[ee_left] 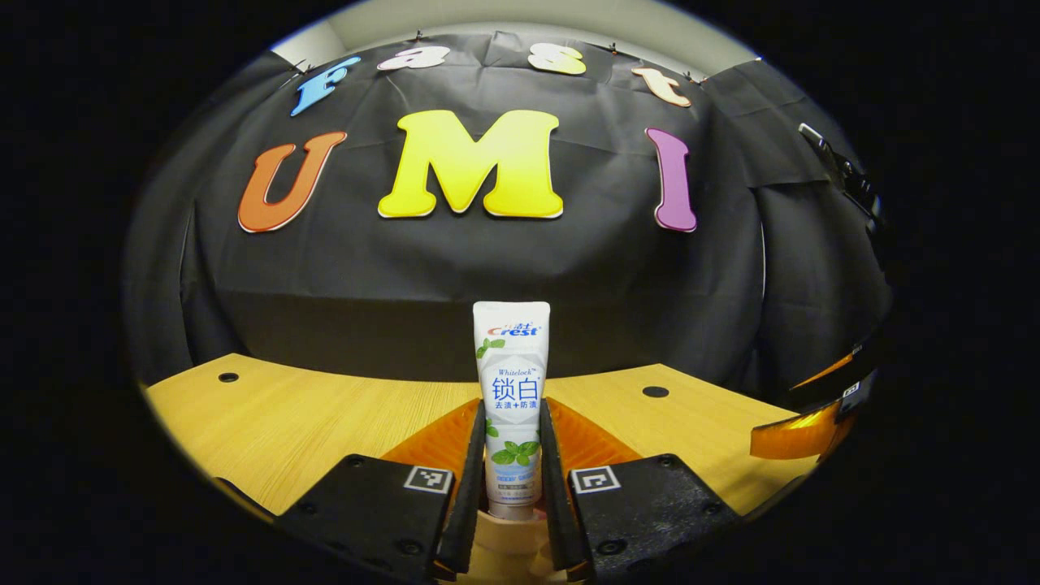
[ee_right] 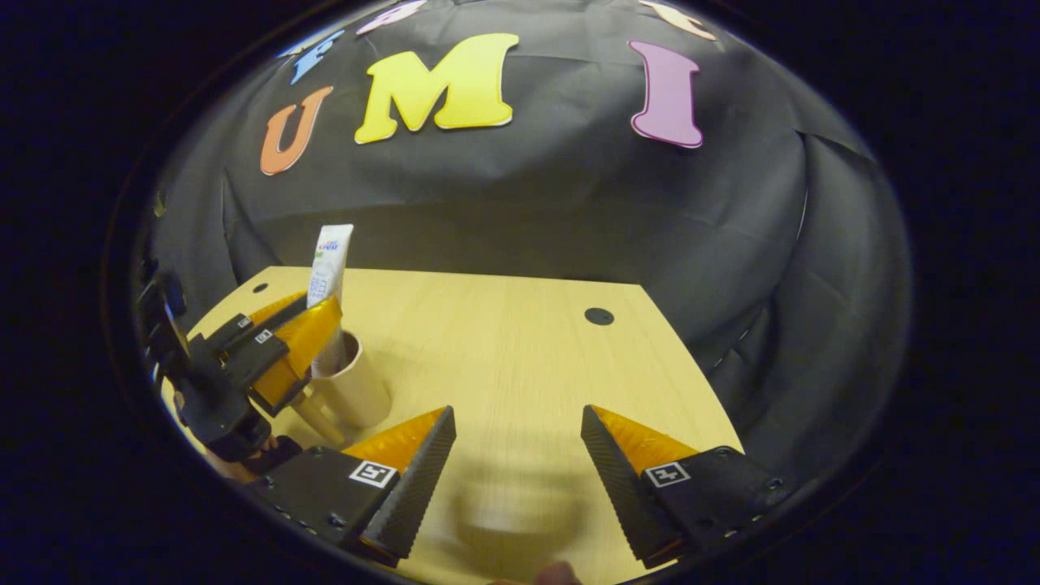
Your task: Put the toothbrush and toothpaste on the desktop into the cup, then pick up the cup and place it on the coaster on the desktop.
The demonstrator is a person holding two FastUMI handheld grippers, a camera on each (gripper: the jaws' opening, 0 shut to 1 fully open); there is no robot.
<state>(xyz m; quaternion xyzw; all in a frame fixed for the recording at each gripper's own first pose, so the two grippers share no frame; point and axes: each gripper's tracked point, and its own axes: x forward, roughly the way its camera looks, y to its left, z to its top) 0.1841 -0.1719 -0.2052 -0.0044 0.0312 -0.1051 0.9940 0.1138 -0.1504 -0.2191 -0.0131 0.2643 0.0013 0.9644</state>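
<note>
Toothpaste held upright over the cup

Toothpaste is seen clamped between the two fingers of the left hand-held gripper, both fingers pressed against the sides of the tube. The tube is held upright, crimped end up and cap end down, and its lower end is set inside the mouth of the cup, whose pale rim is seen directly below the fingers in the left gripper view. Whether the cap touches the bottom of the cup cannot be told.

In the right gripper view the same scene is shown from the side: the cup stands on the wooden worktop near its left edge, the toothpaste rises out of it, slightly tilted, and the left hand-held gripper is closed around the tube just above the rim. Part of the hand holding that gripper is glimpsed at the lower left, mostly hidden.

The right hand-held gripper is held wide apart, with nothing between its fingers, above a bare stretch of the worktop, to the right of the cup and apart from it. A blurred shadow is cast on the wood beneath it. Round dark holes are seen in the worktop towards the far edge.

At the right edge of the left gripper view, part of the right hand-held gripper is seen.
</note>
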